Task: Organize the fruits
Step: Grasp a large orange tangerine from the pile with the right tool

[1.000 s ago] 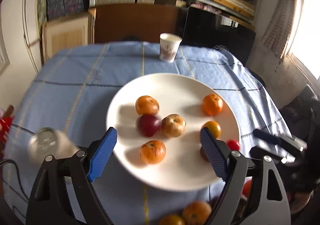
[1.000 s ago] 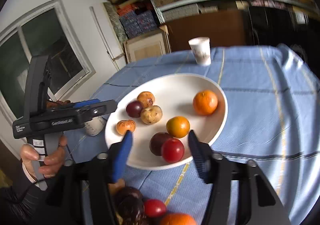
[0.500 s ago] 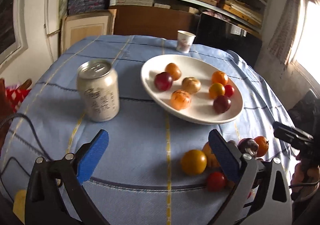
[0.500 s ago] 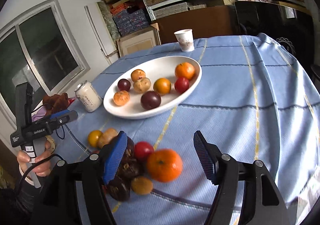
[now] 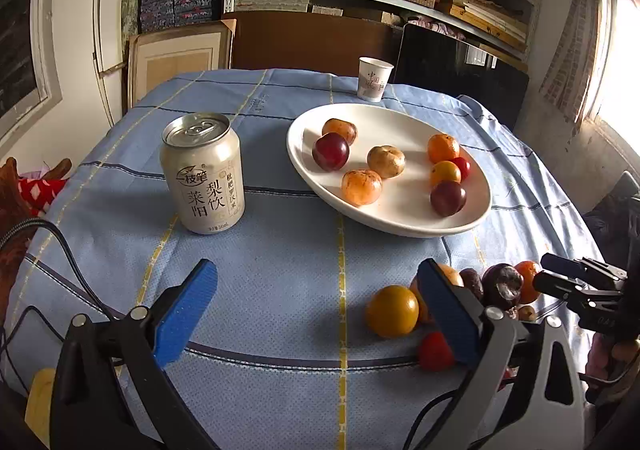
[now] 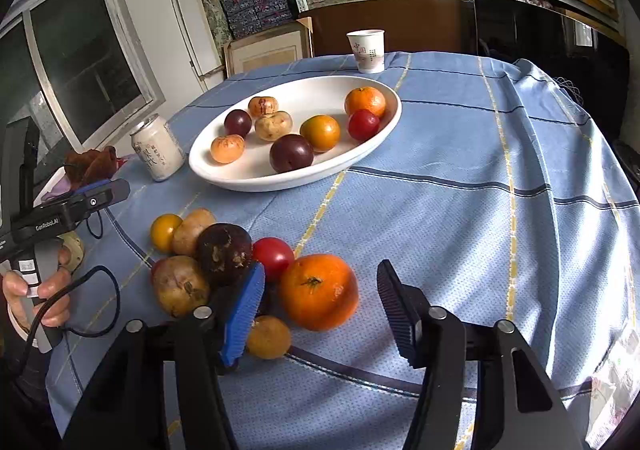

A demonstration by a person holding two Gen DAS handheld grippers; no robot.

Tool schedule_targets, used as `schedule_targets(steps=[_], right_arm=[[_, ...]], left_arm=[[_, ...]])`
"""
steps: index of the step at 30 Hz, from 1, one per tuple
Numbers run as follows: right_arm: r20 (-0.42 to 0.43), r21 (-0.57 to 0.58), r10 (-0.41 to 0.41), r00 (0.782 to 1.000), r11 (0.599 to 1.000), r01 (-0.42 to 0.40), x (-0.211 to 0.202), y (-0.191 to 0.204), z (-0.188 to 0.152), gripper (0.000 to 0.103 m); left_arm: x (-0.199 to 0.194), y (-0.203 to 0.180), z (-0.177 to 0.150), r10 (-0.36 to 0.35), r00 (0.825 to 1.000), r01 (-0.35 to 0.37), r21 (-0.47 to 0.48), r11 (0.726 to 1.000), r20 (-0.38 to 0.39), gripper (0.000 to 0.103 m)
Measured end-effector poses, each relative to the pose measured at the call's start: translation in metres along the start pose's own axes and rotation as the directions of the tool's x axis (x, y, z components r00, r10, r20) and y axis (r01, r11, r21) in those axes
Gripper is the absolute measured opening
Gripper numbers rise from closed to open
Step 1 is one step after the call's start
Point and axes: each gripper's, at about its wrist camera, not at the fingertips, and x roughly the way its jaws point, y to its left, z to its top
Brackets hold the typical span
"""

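Note:
A white oval plate (image 5: 476,185) (image 6: 380,129) holds several fruits: oranges, dark plums, a red tomato and a yellowish one. A pile of loose fruits lies on the blue cloth near the front edge, with a big orange (image 6: 319,292), a red tomato (image 6: 273,257), a dark plum (image 6: 224,254) and a yellow fruit (image 5: 392,310). My left gripper (image 5: 316,314) is open and empty over bare cloth, left of the pile. My right gripper (image 6: 320,310) is open, low over the cloth, with the big orange just ahead between its fingers, untouched.
A drink can (image 5: 203,173) stands left of the plate. A paper cup (image 5: 374,79) stands at the table's far edge. Shelves and a dark cabinet stand behind the table. The table drops off at the near and right edges.
Both grippers have pulled back from the plate towards the near edge and lowered. The loose fruit pile has come into view, and the right gripper now stands at the big orange.

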Motion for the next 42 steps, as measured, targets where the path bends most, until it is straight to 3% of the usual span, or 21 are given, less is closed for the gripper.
schedule_targets(steps=[5,11,25,35,36,38,42], right_arm=[[-0.014,-0.007,-0.005,1.0,1.0,0.005,0.003,0.001,-0.001,0.056],[-0.041,-0.022,-0.011,0.999,1.0,0.01,0.01,0.004,-0.004,0.046],[-0.048,-0.037,-0.02,0.999,0.999,0.018,0.013,0.008,-0.005,0.046],[0.056,0.059,0.031,0.998,0.998,-0.034,-0.015,-0.009,0.002,0.045],[0.062,0.063,0.032,0.998,0.997,-0.036,-0.018,-0.01,0.002,0.045],[0.066,0.069,0.033,0.997,0.997,-0.037,-0.02,-0.012,0.001,0.045],[0.067,0.065,0.038,0.997,0.997,-0.043,-0.022,-0.011,-0.001,0.045]], left_arm=[[-0.002,-0.004,-0.002,0.013,1.0,-0.014,0.021,1.0,0.012,0.098],[-0.002,-0.005,-0.002,0.016,1.0,-0.016,0.025,1.0,0.011,0.098],[0.0,-0.007,-0.006,0.024,1.0,-0.024,0.04,0.999,0.001,0.098],[0.008,-0.021,-0.014,-0.005,0.999,0.01,0.142,0.99,-0.038,0.098],[0.009,-0.024,-0.015,-0.011,0.999,0.017,0.157,0.987,-0.04,0.096],[0.011,-0.028,-0.018,-0.028,0.998,0.038,0.185,0.982,-0.057,0.08],[0.021,-0.033,-0.021,-0.049,0.994,0.069,0.202,0.977,-0.102,0.067]])
